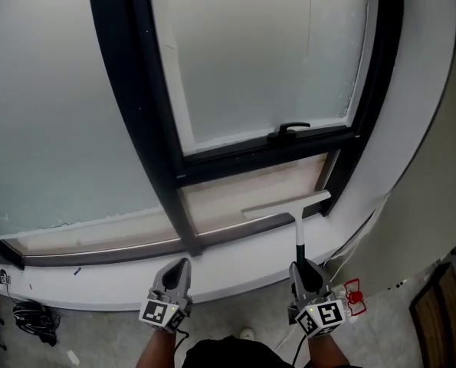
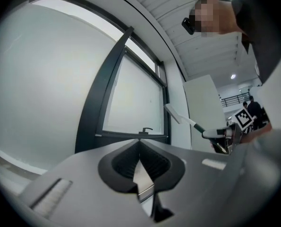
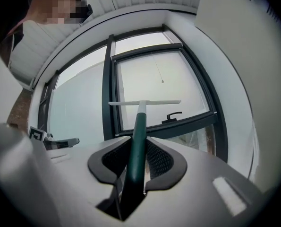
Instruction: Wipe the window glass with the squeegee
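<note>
Squeegee [image 1: 296, 219] looks light and stiff. My right gripper [image 1: 303, 273] pinches its green handle [image 3: 136, 145] at the low end, so it may twist. Left gripper [image 1: 178, 271] is pressed together, empty.

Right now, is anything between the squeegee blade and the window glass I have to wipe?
Nothing visible blocks it. The right gripper is shut on the squeegee, and its blade faces the window glass with nothing in between. Only the black window handle sticks out from the frame's lower bar, so keep strokes above it.
</note>
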A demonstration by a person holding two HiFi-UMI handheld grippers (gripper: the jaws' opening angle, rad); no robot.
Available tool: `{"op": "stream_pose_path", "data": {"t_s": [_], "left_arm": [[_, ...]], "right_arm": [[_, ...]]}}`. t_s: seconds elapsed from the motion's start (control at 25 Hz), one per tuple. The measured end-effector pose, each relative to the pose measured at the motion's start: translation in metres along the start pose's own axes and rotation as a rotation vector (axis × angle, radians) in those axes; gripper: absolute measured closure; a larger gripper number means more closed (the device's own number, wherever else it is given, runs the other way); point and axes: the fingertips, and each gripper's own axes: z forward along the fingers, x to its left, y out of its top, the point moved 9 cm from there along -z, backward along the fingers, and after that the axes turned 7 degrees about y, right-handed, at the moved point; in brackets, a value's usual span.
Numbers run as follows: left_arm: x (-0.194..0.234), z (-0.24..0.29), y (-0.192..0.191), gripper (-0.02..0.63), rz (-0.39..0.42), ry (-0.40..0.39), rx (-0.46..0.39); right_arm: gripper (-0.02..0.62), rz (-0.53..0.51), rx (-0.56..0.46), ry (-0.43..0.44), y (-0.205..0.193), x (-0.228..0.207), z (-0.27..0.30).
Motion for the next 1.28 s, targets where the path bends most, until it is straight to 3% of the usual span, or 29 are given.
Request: {"op": "stream_pose_path", "data": {"t_s": [0.24,0.6,0.76,1.04,1.28], "left_arm": [[0.006,0.011,0.007,0.606,0.046,0.082,0.002],[0.047,0.052,0.013,0.606,0.073,0.113,-0.039],[0.064,0.081,0.021,0.606,0.063,0.080,-0.092],[0.090,0.104,0.026,0.606,0.064,0.034,-0.080],[0.102,0.127,0.036,0.606,0.065,-0.012,-0.105]], "right_arm": [[0.499,-0.051,0.001,0.098,0.011,-0.012,0.043],[0.499,-0.079,-0.035,0.141,0.027,-0.012,0.125],[0.499,-0.108,-0.068,0.138,0.043,-0.012,0.158],[0.499,-0.179,-0.115,0.128,0.066,-0.008,0.223],[0.499,-0.221,-0.238,0.103,0.121,0.008,0.278]]}}
